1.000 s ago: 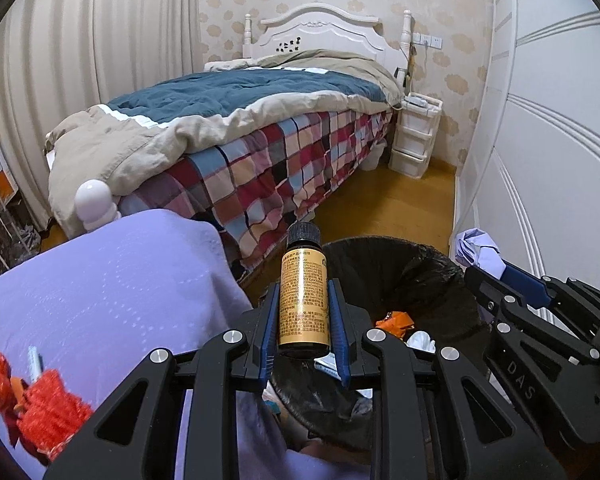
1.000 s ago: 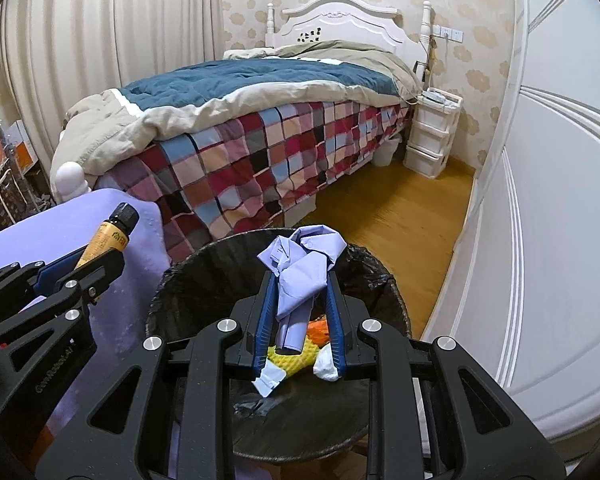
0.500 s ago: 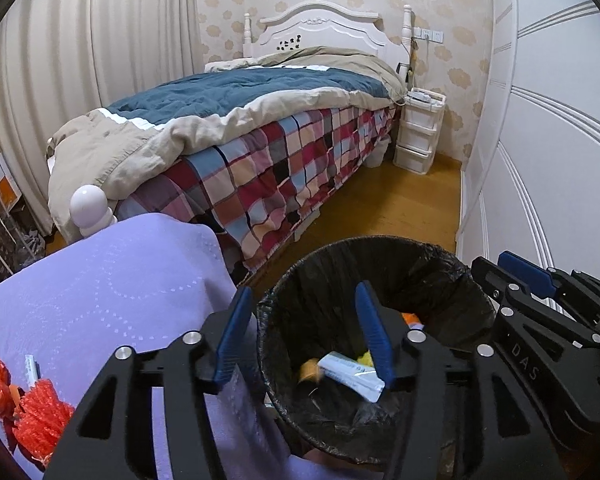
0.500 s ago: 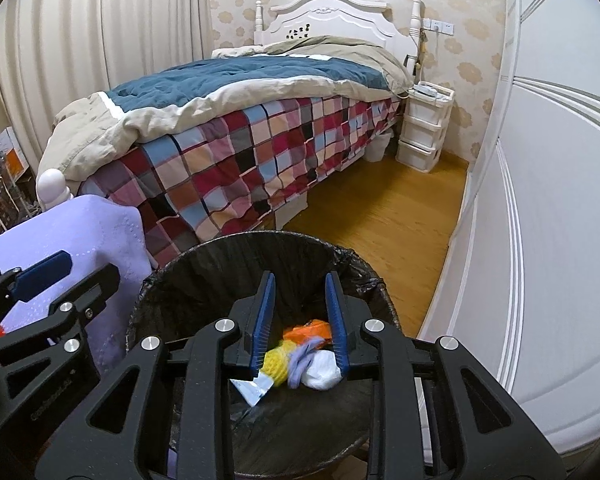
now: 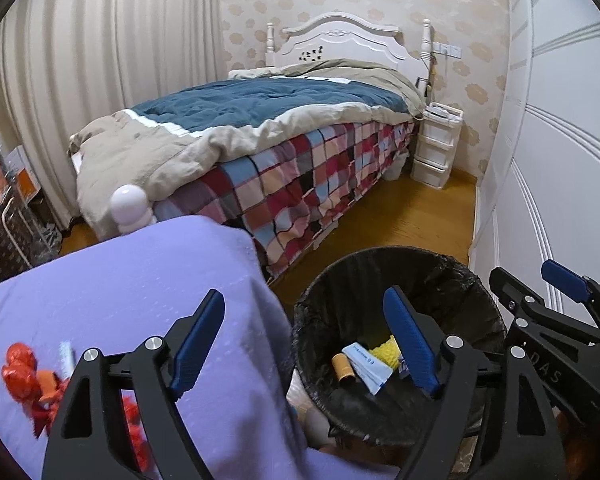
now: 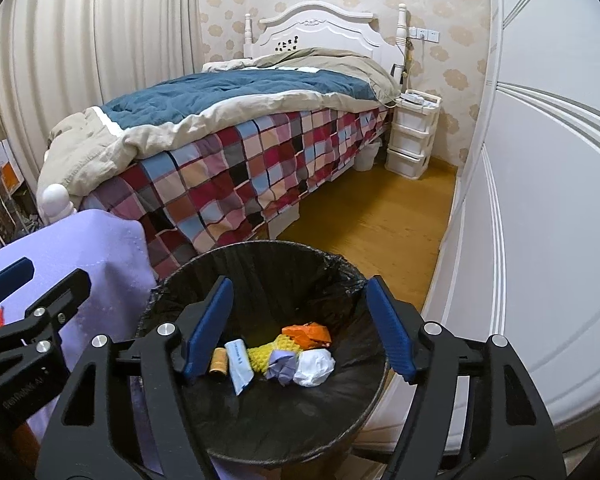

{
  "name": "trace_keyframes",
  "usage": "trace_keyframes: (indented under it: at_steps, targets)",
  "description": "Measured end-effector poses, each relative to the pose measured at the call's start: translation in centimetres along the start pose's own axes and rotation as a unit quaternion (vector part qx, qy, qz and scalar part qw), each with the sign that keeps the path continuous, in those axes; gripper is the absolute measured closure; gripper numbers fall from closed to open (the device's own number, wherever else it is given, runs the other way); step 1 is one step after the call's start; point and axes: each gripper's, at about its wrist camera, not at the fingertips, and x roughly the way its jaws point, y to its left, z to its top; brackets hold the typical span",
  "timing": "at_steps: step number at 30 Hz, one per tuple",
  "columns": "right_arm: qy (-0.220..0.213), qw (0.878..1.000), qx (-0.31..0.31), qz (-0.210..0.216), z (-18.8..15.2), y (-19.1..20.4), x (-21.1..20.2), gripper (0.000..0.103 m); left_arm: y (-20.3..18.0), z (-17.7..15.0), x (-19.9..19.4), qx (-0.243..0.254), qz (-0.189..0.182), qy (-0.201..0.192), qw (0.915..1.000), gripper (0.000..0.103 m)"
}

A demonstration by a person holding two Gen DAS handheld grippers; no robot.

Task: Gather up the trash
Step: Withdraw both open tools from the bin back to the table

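Note:
Both grippers hang over the black-lined trash bin (image 6: 260,246) (image 5: 452,264). My right gripper (image 6: 300,328) is open, its jaws still opening, with nothing between them. On the bin's bottom lie the brown bottle (image 6: 219,360) (image 5: 342,366), a white tube (image 6: 240,365), a yellow net (image 6: 266,354), an orange wrapper (image 6: 308,332), the lilac paper wad (image 6: 282,364) and a white crumpled paper (image 6: 314,366). My left gripper (image 5: 304,340) is open too, jaws still opening and empty, straddling the bin's left rim. Red wrappers (image 5: 20,372) lie on the purple cloth (image 5: 140,292).
A bed with a checked cover (image 5: 292,176) stands behind the bin. White wardrobe doors (image 6: 540,240) run along the right. A white drawer unit (image 6: 412,136) sits at the far wall. Wooden floor (image 6: 372,216) lies between bed and wardrobe. Dark shelving (image 5: 4,220) stands far left.
The left gripper opened and the brown bottle dropped into the bin. The right gripper opened and the lilac paper wad fell in beside the other trash. The left gripper has drifted left.

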Motion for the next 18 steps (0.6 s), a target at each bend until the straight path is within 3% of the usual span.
trace_keyframes:
  at_steps: [12,18]
  targets:
    - [0.021,0.999,-0.006,0.046,-3.8,3.7,-4.4,0.033,4.6,-4.4,-5.6,-0.018,0.031,0.015,0.9993,0.024]
    - [0.023,0.997,-0.028,0.071,-5.5,6.6,-6.6,0.033,7.5,-6.7,-8.0,-0.028,0.065,0.019,0.9973,0.024]
